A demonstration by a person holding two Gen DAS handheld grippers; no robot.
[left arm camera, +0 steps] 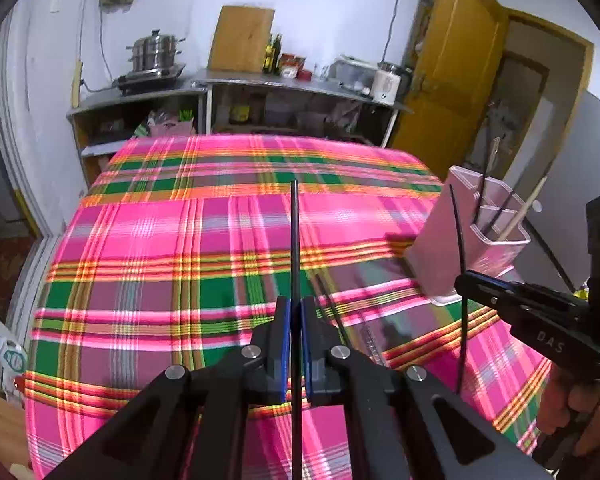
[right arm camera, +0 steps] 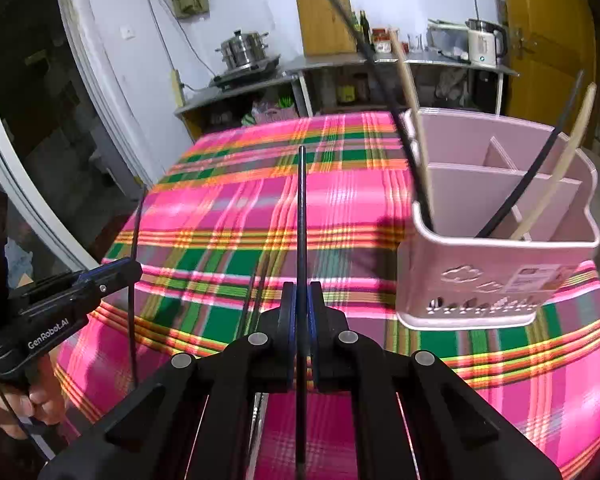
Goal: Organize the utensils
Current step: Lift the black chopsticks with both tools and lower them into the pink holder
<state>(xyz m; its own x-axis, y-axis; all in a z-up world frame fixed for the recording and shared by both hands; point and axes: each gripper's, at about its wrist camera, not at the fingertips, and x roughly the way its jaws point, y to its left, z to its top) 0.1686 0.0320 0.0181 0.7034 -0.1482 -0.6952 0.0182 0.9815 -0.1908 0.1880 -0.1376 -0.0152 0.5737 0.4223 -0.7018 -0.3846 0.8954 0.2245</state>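
Observation:
My left gripper is shut on a black chopstick that points straight ahead over the plaid tablecloth. To its right, my right gripper pinches a second black chopstick, held upright beside the pink utensil holder. In the right wrist view, the right gripper is shut on its chopstick. The left gripper holds its chopstick at the far left. The holder contains black chopsticks and wooden chopsticks in separate compartments.
Thin dark lines cross the cloth below the grippers; I cannot tell whether they are sticks or shadows. Behind the table is a metal counter with a steamer pot, a cutting board and a kettle. A yellow door stands at right.

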